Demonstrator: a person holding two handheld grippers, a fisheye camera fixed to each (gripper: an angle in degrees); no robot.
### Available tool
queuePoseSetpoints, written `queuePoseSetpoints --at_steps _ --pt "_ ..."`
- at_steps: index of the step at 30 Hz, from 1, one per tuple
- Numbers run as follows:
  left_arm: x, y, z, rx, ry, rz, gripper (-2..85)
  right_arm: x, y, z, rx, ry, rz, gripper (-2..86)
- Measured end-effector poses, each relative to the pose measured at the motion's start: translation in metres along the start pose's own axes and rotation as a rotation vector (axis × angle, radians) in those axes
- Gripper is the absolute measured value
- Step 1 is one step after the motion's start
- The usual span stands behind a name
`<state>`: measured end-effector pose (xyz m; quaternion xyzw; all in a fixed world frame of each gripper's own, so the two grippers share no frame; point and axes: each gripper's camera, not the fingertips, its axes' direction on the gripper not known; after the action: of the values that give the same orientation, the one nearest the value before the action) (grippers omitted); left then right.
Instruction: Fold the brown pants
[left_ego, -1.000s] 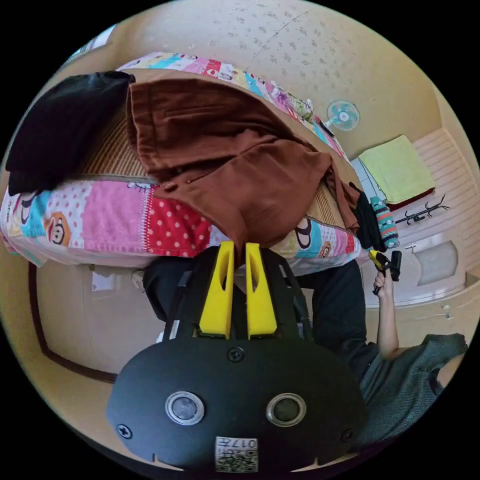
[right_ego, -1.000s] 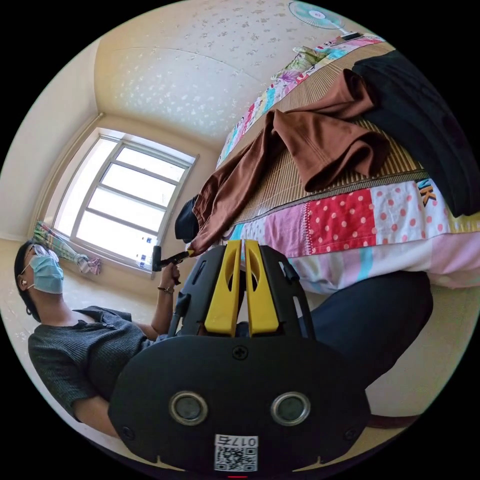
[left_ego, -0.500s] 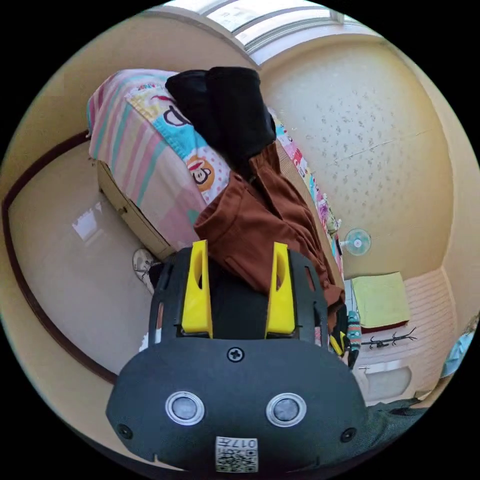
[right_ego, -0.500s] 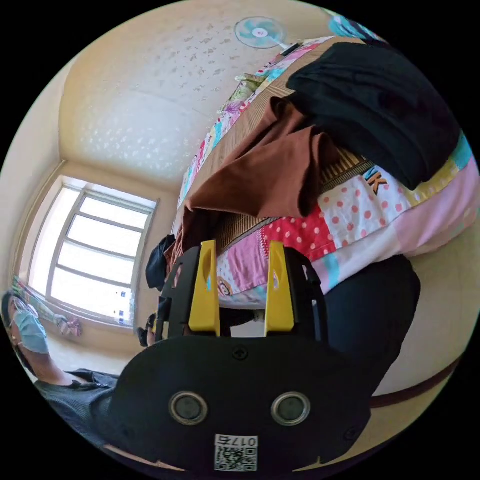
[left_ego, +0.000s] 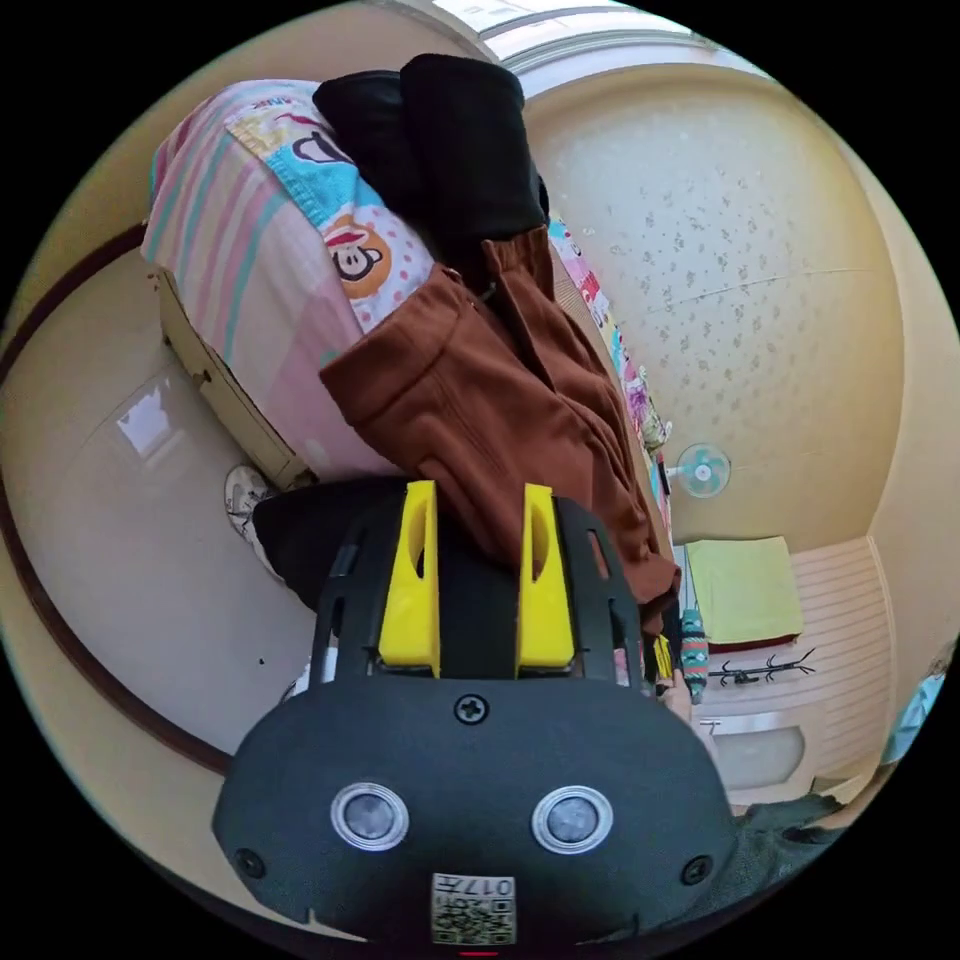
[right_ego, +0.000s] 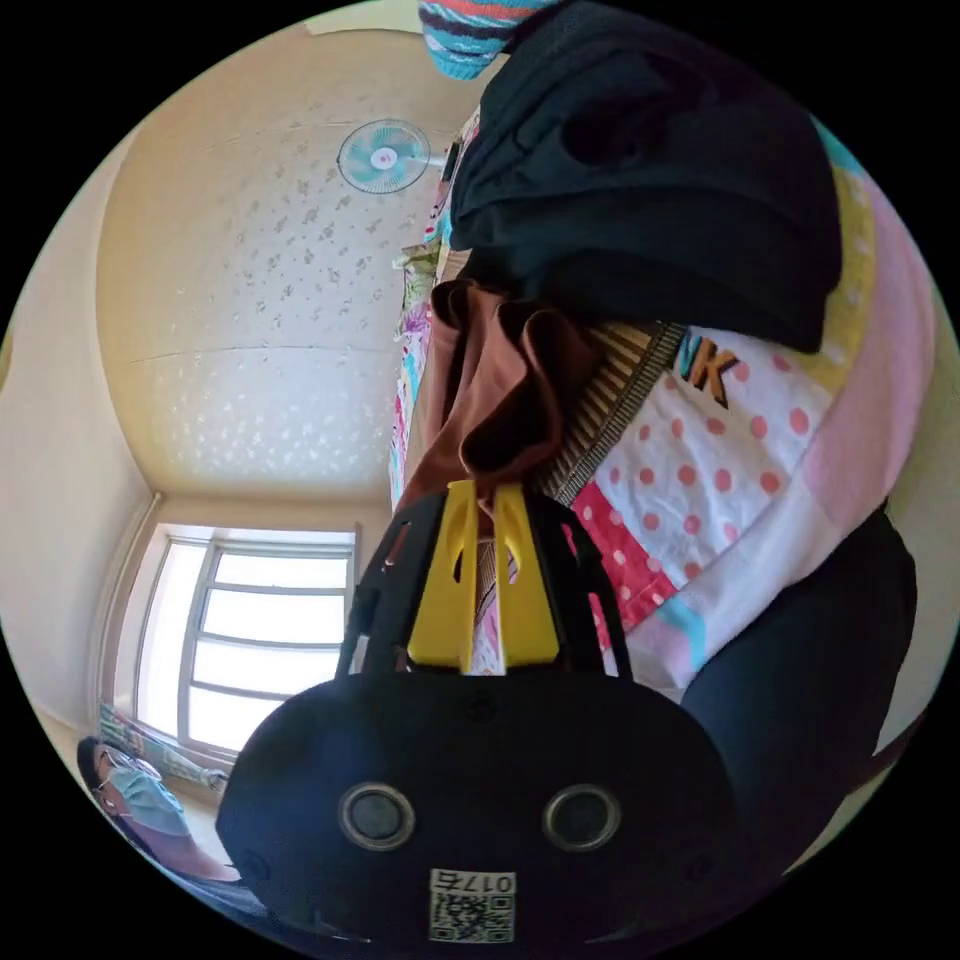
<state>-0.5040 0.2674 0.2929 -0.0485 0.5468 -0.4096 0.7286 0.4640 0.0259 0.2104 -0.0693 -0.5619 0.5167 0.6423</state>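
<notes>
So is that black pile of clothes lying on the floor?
No, the black clothes lie on top of the bed, beside the brown pants.

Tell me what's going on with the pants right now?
A person is working the brown pants on the bed with two handheld claws. The left claw is open, its jaws straddling a hanging part of the pants at the bed's edge. The right claw is nearly closed around another hanging edge; a firm grip is unclear. Black clothes lie beside the pants. No fold is done.
</notes>
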Motion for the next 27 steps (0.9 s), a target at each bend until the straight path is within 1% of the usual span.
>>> queuePoseSetpoints --at_steps 2,3,5,7,8,9,10,11,12,13,14,15,16,17,18,20,21,23,25,27 --pt "0.019 -0.011 -0.009 -0.028 -0.039 0.078 5.0 -0.055 -0.017 0.006 -0.114 -0.059 -0.230 3.2" --pt "0.024 -0.013 -0.013 -0.030 -0.046 0.096 4.7 -0.072 -0.018 0.004 -0.131 -0.055 -0.294 3.0" --pt "0.042 -0.017 -0.029 -0.010 -0.075 0.161 4.0 -0.130 -0.010 -0.027 -0.117 -0.060 -0.527 2.2" --pt "0.050 -0.015 -0.043 0.020 -0.108 0.177 3.7 -0.152 0.002 -0.060 -0.089 -0.078 -0.647 1.9" --pt "0.052 -0.010 -0.053 0.064 -0.139 0.172 3.3 -0.154 0.013 -0.081 -0.060 -0.050 -0.695 1.9" --pt "0.052 -0.007 -0.057 0.089 -0.154 0.166 3.2 -0.152 0.018 -0.090 -0.052 -0.007 -0.700 1.8" --pt "0.047 -0.001 -0.065 0.136 -0.181 0.137 2.1 -0.139 0.024 -0.101 -0.058 0.123 -0.657 1.9" --pt "0.039 0.006 -0.071 0.177 -0.211 0.088 1.0 -0.116 0.028 -0.104 -0.095 0.256 -0.578 2.0" --pt "0.034 0.011 -0.074 0.203 -0.226 0.062 0.4 -0.102 0.030 -0.104 -0.120 0.316 -0.530 2.1" --pt "0.024 0.019 -0.080 0.251 -0.251 0.011 -0.3 -0.069 0.037 -0.100 -0.158 0.423 -0.418 2.4" --pt "0.016 0.025 -0.083 0.262 -0.231 -0.011 -0.6 -0.036 0.046 -0.097 -0.181 0.508 -0.300 2.7" --pt "0.014 0.026 -0.083 0.255 -0.210 -0.016 -0.6 -0.022 0.051 -0.096 -0.185 0.550 -0.247 2.9" --pt "0.011 0.028 -0.084 0.243 -0.176 -0.020 -0.7 -0.005 0.064 -0.096 -0.168 0.634 -0.174 3.4" --pt "0.014 0.029 -0.086 0.240 -0.163 -0.015 -0.5 -0.003 0.078 -0.099 -0.097 0.696 -0.162 3.9" --pt "0.018 0.029 -0.086 0.239 -0.163 -0.004 -0.4 -0.007 0.086 -0.101 -0.048 0.715 -0.177 4.2" --pt "0.046 0.024 -0.086 0.217 -0.182 0.085 1.4 -0.043 0.107 -0.089 0.117 0.757 -0.339 5.8" --pt "0.054 0.021 -0.085 0.206 -0.187 0.107 2.5 -0.053 0.107 -0.082 0.124 0.761 -0.385 6.3" --pt "0.089 0.007 -0.072 0.145 -0.176 0.196 6.0 -0.087 0.086 -0.038 0.041 0.746 -0.518 9.2" --pt "0.113 -0.001 -0.059 0.108 -0.136 0.259 6.4 -0.104 0.058 -0.002 -0.051 0.716 -0.582 12.4" --pt "0.134 -0.006 -0.047 0.089 -0.090 0.298 6.4 -0.113 0.028 0.033 -0.128 0.666 -0.613 13.6"
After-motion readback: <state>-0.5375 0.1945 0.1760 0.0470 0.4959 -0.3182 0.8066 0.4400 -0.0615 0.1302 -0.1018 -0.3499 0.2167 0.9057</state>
